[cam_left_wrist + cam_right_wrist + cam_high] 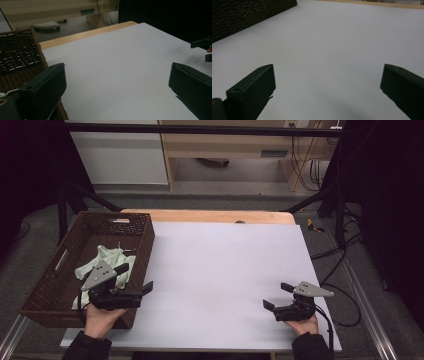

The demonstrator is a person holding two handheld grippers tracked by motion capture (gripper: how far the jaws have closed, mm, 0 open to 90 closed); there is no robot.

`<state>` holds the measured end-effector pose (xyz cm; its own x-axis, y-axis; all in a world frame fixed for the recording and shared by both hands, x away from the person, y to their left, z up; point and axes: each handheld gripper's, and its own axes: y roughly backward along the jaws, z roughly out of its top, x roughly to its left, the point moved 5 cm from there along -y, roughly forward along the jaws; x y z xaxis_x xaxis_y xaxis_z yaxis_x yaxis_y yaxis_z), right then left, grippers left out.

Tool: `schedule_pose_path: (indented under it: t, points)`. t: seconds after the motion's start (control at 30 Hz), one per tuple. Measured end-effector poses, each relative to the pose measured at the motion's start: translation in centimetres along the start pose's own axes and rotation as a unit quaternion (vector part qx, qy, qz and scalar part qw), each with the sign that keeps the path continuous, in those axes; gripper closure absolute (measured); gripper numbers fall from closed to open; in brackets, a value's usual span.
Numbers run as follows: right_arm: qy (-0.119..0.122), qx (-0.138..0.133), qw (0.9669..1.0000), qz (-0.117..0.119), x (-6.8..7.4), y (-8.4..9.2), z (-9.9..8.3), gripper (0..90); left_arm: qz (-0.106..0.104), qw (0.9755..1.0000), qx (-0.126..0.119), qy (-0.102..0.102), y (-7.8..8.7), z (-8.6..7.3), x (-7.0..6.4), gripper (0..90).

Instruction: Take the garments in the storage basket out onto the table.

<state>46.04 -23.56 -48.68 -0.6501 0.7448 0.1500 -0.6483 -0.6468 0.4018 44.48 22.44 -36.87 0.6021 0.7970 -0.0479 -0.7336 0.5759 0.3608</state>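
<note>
Pale cloth point(107, 265) lay bunched inside brown woven basket point(131, 226) at table's left edge, on basket floor toward near right wall. Left gripper point(135, 279) hovered right at that near right wall, just beside cloth, partly over it from above; jaws spread wide, nothing held, pointed out over white table point(225, 270). Right gripper point(278, 296) sat low at table's near right, well apart from cloth and basket; jaws gaped wide, empty, aimed left. Seen in left gripper view: basket wall point(20, 55) at left, right gripper's tips point(203, 48) far right. Basket held just the cloth, as far as visible.
</note>
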Motion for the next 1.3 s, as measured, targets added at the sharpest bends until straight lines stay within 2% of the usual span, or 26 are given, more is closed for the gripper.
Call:
schedule_pose_path:
  t: [0.2,0.6,0.77,1.0,1.3]
  points:
    - [0.001,0.000,1.0000,0.000,0.0,0.0,0.0,0.6,0.008,0.9999,-0.005,0.009,0.6,0.2,1.0,1.0]
    - [-0.001,0.000,1.0000,0.000,0.0,0.0,0.0,0.6,0.039,0.9988,-0.017,0.025,2.5,0.7,3.6,1.0]
    - [-0.001,0.001,1.0000,0.000,0.1,-0.1,0.0,0.6,0.048,0.9981,-0.022,0.032,2.9,0.9,4.3,1.0]
    - [-0.001,0.002,1.0000,-0.001,0.0,-0.1,-0.1,0.6,0.058,0.9976,-0.021,0.033,3.3,1.2,5.2,1.0]
    - [-0.001,0.002,1.0000,-0.001,0.0,0.0,-0.1,0.6,0.080,0.9960,-0.013,0.039,3.7,1.6,7.1,1.0]
